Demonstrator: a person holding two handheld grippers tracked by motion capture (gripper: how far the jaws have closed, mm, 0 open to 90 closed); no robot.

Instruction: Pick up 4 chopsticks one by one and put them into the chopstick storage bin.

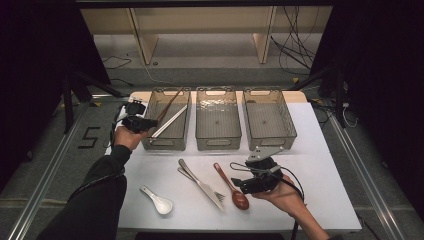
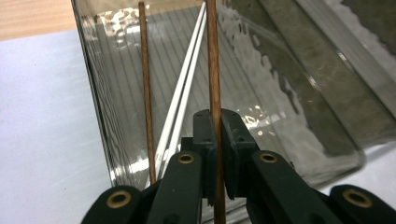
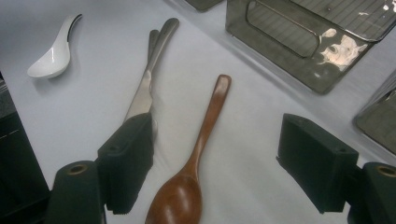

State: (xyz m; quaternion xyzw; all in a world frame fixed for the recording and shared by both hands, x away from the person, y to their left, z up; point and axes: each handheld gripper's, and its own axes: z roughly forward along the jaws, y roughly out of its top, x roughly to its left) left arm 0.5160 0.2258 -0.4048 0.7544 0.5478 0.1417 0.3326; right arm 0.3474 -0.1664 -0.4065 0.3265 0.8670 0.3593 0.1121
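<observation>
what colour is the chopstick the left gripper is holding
Brown wood: the chopstick shows best in the left gripper view.

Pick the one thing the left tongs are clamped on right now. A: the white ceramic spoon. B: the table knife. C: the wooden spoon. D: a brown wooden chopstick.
D: in the left gripper view the left tongs are pressed shut on a brown wooden chopstick over the left bin, while the white ceramic spoon, table knife and wooden spoon lie on the table.
</observation>
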